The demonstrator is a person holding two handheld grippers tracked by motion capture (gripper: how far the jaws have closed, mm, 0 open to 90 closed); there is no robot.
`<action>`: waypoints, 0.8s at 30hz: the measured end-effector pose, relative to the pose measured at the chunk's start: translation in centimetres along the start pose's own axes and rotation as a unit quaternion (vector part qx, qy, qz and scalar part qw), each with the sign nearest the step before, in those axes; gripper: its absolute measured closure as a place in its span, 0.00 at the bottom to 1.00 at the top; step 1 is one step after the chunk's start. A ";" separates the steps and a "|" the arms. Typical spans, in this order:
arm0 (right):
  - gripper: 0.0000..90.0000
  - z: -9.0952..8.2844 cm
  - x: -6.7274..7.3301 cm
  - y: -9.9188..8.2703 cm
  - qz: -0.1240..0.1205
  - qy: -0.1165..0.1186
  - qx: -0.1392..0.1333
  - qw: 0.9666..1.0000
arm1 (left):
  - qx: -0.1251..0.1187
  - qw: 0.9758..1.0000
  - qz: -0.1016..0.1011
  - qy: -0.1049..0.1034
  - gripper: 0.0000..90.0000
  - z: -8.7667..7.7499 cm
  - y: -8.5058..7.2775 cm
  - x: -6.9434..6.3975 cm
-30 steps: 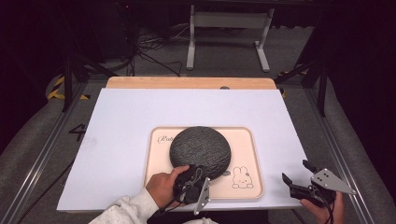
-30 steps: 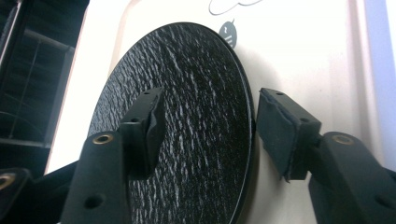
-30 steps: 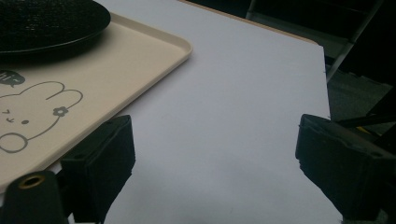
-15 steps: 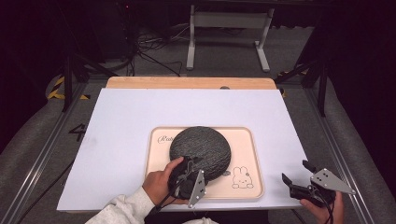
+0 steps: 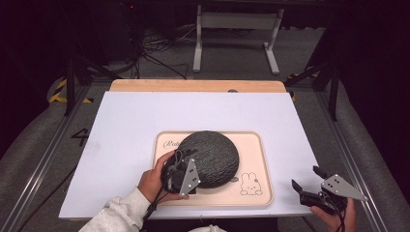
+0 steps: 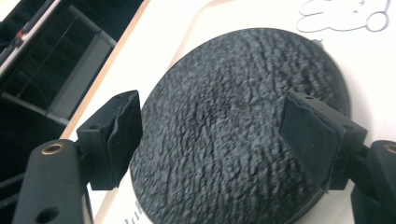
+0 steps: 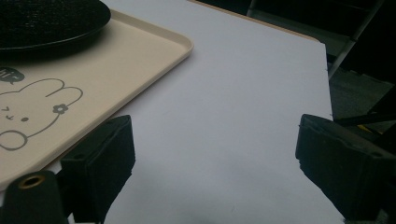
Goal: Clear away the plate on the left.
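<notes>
A black, round, rough-textured dome (image 5: 215,155) lies on a beige tray (image 5: 258,154) that has a rabbit drawing near its front right. My left gripper (image 5: 183,170) hangs over the dome's front left edge, held in a hand with a white sleeve. In the left gripper view the dome (image 6: 243,84) spreads under the left gripper (image 6: 212,122), whose jaws stand wide apart and grip nothing. My right gripper (image 5: 305,178) is open at the table's front right corner, off the tray. The right gripper view shows my right gripper (image 7: 222,156) above bare white table, with the tray (image 7: 116,60) and the dome (image 7: 46,18) at left.
The white tabletop (image 5: 145,121) has a wooden strip (image 5: 193,86) along its far edge. Behind the table are a metal stand (image 5: 232,29) and cables on the floor. Dark rails run along both sides of the table.
My left gripper has shifted a little left and farther onto the dome's edge. The right gripper has barely moved.
</notes>
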State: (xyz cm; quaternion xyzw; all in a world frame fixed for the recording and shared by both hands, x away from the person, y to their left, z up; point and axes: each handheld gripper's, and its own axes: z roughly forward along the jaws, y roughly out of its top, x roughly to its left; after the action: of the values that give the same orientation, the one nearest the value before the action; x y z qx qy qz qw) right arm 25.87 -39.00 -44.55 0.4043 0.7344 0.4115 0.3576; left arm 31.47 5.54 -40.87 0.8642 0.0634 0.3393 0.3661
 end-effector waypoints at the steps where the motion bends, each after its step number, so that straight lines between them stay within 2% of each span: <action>1: 0.14 0.0 0.0 0.0 0.000 0.000 0.000 1.000 | 0.001 1.000 -0.004 0.001 0.25 -0.1 -0.1 0.2; 4: 0.14 0.0 0.0 0.0 0.000 0.000 0.000 1.000 | -0.001 1.000 -0.012 0.003 0.25 -0.2 -0.5 0.8; 6: 0.14 0.0 0.0 0.0 0.000 0.000 0.000 1.000 | 0.002 1.000 -0.027 0.005 0.25 -0.4 -1.0 1.4; 14: 0.14 0.0 0.0 0.0 0.000 0.000 0.001 1.000 | 0.004 0.998 -0.056 0.011 0.24 -1.1 -2.6 3.2; 24: 0.14 0.1 0.0 -0.1 0.000 -0.002 0.003 1.000 | 0.019 0.995 -0.093 0.025 0.22 -1.9 -5.0 4.9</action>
State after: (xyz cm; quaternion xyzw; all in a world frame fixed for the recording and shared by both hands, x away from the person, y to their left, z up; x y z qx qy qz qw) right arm 25.90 -39.00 -44.63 0.4059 0.7354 0.4081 0.3576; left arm 34.70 12.02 -40.68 0.8526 0.1590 0.3238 0.3781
